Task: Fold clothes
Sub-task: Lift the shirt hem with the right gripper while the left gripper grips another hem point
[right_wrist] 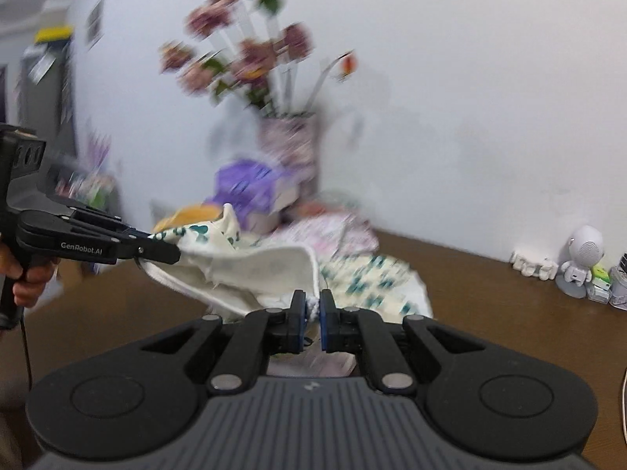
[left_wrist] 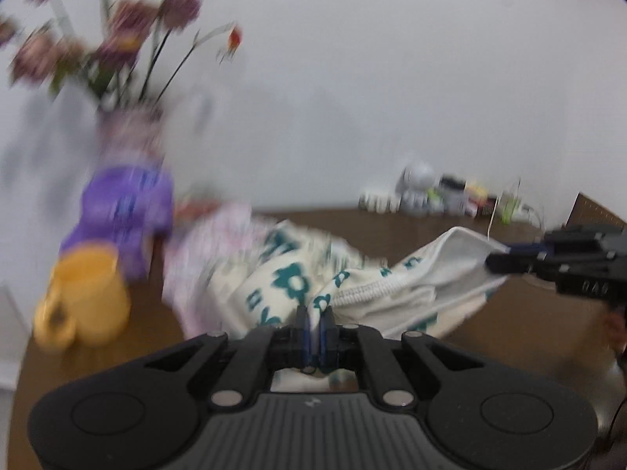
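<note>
**Both grippers clamped on one cream garment above the table**

Currently the left gripper (left_wrist: pixel 313 319) has its jaws drawn narrow on a fold of the cream garment (left_wrist: pixel 392 286), a cloth printed with teal flowers, and the right gripper (right_wrist: pixel 312 309) pinches another edge of the same cloth between nearly closed jaws. Seen from the left wrist, the right gripper (left_wrist: pixel 505 260) holds a pale hem, so the cloth spans between the two tools, lifted off the brown table (left_wrist: pixel 509 313). Seen from the right wrist, the left gripper (right_wrist: pixel 164 252) grips a corner, a hand (right_wrist: pixel 23 278) wrapped round its handle.

Behind the cream garment a pink-patterned cloth (left_wrist: pixel 211 250) lies bunched on the table. Further left stand a yellow mug (left_wrist: pixel 86 293), a purple box (left_wrist: pixel 121 215) and a vase of flowers (left_wrist: pixel 129 125), all blurred, close to the cloth pile. Along the wall at the far right sit a small white robot figure (right_wrist: pixel 584 262) and other small clutter. Bare table shows to the right of the garment and in front of that clutter, in both views.
</note>
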A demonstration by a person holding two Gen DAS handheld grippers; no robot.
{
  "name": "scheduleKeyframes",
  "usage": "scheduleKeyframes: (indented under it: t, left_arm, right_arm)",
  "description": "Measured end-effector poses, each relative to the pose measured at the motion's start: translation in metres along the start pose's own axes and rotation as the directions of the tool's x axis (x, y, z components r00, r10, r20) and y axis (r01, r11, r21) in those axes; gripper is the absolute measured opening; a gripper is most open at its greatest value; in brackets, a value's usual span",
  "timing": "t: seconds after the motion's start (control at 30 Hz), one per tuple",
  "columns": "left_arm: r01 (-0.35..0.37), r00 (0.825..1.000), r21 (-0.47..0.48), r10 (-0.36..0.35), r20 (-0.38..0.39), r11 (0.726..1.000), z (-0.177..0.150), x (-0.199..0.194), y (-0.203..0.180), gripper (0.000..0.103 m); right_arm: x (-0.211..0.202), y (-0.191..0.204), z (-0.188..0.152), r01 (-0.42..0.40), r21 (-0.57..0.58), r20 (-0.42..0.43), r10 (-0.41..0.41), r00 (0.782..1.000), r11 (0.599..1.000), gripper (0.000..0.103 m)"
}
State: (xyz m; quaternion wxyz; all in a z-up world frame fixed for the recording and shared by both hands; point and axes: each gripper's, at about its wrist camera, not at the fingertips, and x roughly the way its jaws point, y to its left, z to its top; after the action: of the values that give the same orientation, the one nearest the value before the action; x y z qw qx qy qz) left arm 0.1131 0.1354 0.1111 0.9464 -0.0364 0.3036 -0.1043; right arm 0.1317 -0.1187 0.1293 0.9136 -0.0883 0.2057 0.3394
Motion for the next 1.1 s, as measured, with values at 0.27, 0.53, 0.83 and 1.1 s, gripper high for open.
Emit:
scheduleKeyframes:
  t: [0.27, 0.53, 0.83, 1.1]
  left_arm:
    - [-0.108, 0.991, 0.066, 0.112, -0.076, 0.992, -0.054, -0.002, -0.005, 0.012]
    - [-0.138, 0.985, 0.460, 0.168, -0.025, 0.877, -0.071, -0.012, -0.065, 0.043]
    - [-0.091, 0.990, 0.651, 0.138, -0.021, 0.753, -0.085, 0.002, -0.109, 0.045]
    - [-0.173, 0.981, 0.643, 0.192, 0.041, 0.746, -0.088, 0.008, -0.113, 0.046]
  right_arm:
    - [-0.002, 0.069, -0.056, 0.008, -0.140, -0.085, -0.020, 0.996, 0.990, 0.006]
    - [-0.018, 0.087, -0.065, 0.013, -0.114, -0.065, -0.020, 0.998, 0.993, 0.006]
    - [-0.029, 0.092, -0.062, 0.016, -0.095, -0.030, -0.019, 0.999, 0.995, 0.006]
    - [-0.037, 0.094, -0.062, 0.022, -0.079, 0.009, -0.021, 1.000, 0.997, 0.006]
